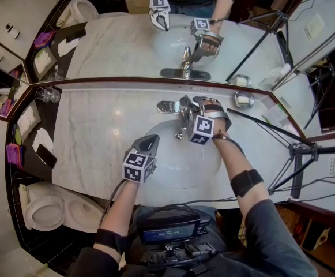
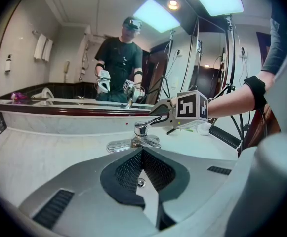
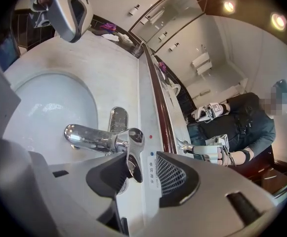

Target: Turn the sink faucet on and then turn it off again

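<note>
Chrome makes up the one lever faucet, which stands at the back rim of one oval white basin in a veined marble counter. There are two grippers. The right gripper straddles the faucet's lever with its jaws wide and a gap beside the lever. The left gripper is pressed closed and empty, in front of the faucet. One clear glass tumbler stands left of the faucet, and one soap dish sits to its right. Behind the faucet, a small label carries Chinese characters too small to read.
</note>
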Available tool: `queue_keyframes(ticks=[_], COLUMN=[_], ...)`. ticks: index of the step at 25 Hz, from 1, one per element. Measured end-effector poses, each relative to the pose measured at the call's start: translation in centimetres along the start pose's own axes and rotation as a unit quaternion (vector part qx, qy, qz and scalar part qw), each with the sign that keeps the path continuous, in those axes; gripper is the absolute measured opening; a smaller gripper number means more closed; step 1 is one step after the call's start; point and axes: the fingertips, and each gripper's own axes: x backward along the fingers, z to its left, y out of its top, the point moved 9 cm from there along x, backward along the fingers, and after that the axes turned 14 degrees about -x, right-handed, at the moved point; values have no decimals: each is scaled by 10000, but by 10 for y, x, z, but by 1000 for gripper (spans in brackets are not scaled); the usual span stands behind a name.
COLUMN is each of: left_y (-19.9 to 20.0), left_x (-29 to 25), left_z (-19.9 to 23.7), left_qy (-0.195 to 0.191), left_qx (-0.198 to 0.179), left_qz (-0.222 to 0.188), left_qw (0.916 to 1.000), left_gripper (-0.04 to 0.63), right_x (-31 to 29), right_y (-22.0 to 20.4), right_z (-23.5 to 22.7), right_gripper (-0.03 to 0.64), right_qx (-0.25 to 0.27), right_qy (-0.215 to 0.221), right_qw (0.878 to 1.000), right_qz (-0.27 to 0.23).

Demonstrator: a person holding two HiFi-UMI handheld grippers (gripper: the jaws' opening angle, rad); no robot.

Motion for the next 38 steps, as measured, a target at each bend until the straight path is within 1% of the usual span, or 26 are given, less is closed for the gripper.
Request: queue_keyframes(ticks=[11, 17, 22, 26, 32, 35, 36, 38], left_y=[0, 0, 2, 5, 10, 14, 15, 17], left_x=[1, 3, 5, 7, 12, 14, 15, 17], left_z=[-2, -2, -1, 0, 5, 9, 11, 12], left_qy=[25, 65, 139, 168, 243, 297, 311, 337], left_qx=[26, 31, 51, 42, 54, 93, 95, 85], left_qz=[-18, -9, -26, -73, -140, -207, -231, -263], left_qw=[10000, 10000, 9999, 9998, 9996, 9993, 9992, 9991], left_gripper=[0, 0, 0, 0, 0, 0, 0, 0], right_x=[-5, -4, 3, 17, 45, 62, 68, 77], right_y=[4, 3, 2, -1, -10, -11, -12, -15], right_z=[-9, -9, -7, -5, -3, -6, -7, -5], right_gripper=[190, 194, 201, 201, 179, 144, 143, 110], right_qx=[-57, -123, -74, -207, -672, -1075, -1236, -1576], right_qy=[253, 281, 204, 184, 74, -43, -74, -100], right_qw=[9996, 9994, 9995, 9993, 9976, 9942, 9922, 9872], right_qz=[98, 169, 225, 237, 155, -42, -113, -229])
